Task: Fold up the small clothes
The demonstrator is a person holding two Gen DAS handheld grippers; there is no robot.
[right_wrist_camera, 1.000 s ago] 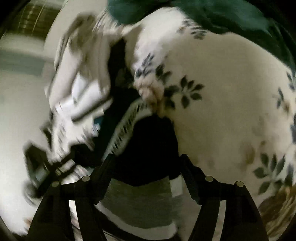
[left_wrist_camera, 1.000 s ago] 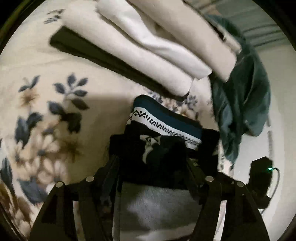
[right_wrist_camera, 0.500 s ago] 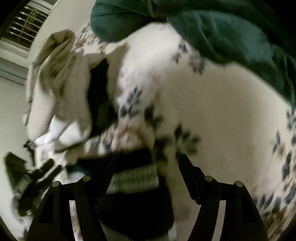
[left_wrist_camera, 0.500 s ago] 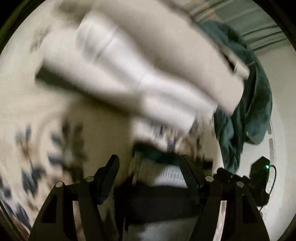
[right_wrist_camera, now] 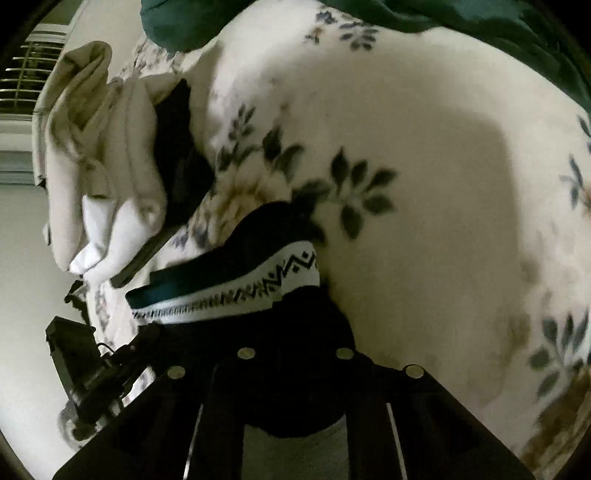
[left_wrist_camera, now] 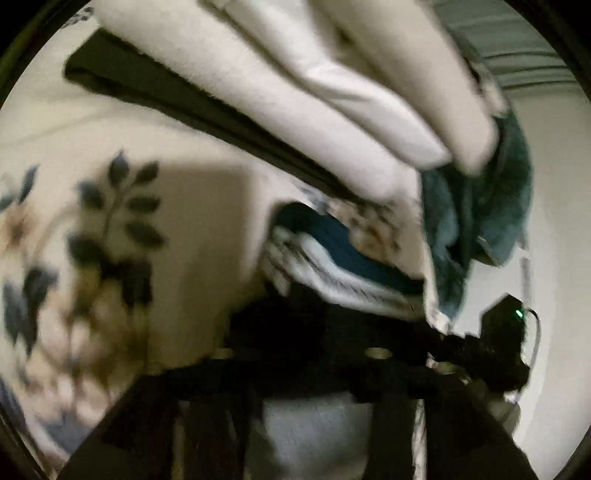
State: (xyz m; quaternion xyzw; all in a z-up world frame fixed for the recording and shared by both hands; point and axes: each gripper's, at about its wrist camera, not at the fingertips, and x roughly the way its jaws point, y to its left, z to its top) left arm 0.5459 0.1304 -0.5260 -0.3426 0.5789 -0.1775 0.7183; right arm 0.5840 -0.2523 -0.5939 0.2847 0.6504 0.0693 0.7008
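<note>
Right gripper (right_wrist_camera: 295, 332): jaws closing, dark cloth of the sock (right_wrist_camera: 258, 280) bunched between them; fingertips are lost against the black fabric, so whether the pads already press is probably yes but cannot be confirmed. Left gripper (left_wrist_camera: 303, 332): jaws also closing, with the same sock's (left_wrist_camera: 332, 273) black part between them; view blurred, contact likewise unclear.

Sock: black body, grey section nearest both cameras, then a white zigzag-patterned band and a teal cuff farthest from the grippers. It lies on the floral blanket (right_wrist_camera: 424, 147), near that blanket's edge.

Just beyond the sock: a stack of folded cream and white clothes (left_wrist_camera: 295, 92) resting on a dark folded piece (left_wrist_camera: 177, 96), all on the blanket (left_wrist_camera: 110, 206).

Beside the stack, a green towel (left_wrist_camera: 480, 221) hangs over the blanket edge; in the right wrist view green fabric (right_wrist_camera: 443, 14) lies along the far side.
</note>
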